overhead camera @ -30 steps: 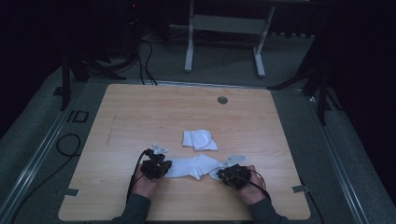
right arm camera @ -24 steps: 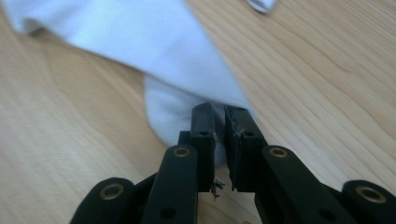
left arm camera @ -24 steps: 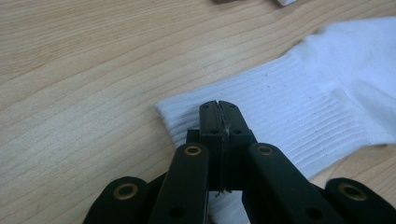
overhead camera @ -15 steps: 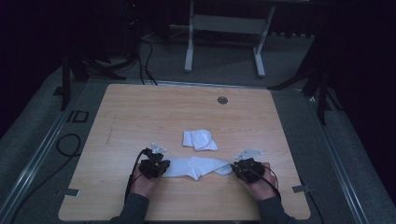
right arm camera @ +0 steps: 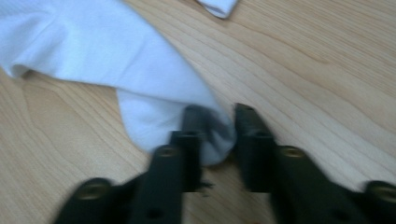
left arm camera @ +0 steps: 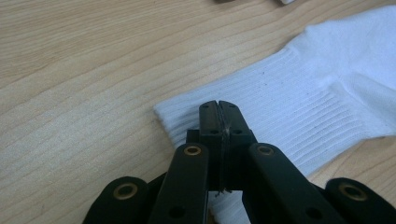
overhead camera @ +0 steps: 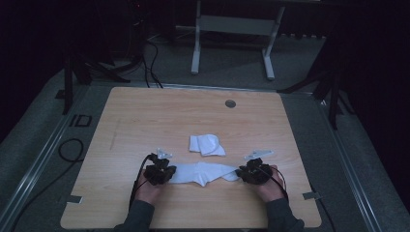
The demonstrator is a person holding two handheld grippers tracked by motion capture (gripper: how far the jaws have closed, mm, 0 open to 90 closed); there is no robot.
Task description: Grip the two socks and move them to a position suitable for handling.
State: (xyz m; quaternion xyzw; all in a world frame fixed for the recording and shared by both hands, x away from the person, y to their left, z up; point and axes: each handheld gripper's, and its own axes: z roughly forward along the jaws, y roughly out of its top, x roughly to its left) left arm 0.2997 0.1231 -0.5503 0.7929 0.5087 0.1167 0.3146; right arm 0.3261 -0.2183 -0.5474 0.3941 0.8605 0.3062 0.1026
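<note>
A white sock (overhead camera: pixel 203 173) lies stretched out flat near the wooden table's front edge, between my two grippers. My left gripper (overhead camera: pixel 170 173) is at its ribbed cuff (left arm camera: pixel 280 98); in the left gripper view its jaws (left arm camera: pixel 218 109) are pressed together on the cuff's edge. My right gripper (overhead camera: pixel 240 173) is at the toe end. In the right gripper view its jaws (right arm camera: pixel 219 116) stand apart with the sock's toe (right arm camera: pixel 116 51) lying loosely between them; they have just been opening. A second white sock (overhead camera: pixel 207 144), folded, lies behind the first.
A round grommet (overhead camera: pixel 230 103) sits in the table's far middle. Tape marks (overhead camera: pixel 72 198) sit at the front corners. Cables (overhead camera: pixel 67 147) run on the floor at the left, and a white stand (overhead camera: pixel 232 24) is beyond the table.
My right hand has slid to the right, drawing the sock out longer, and its jaws have parted around the toe. The left hand has stayed put.
</note>
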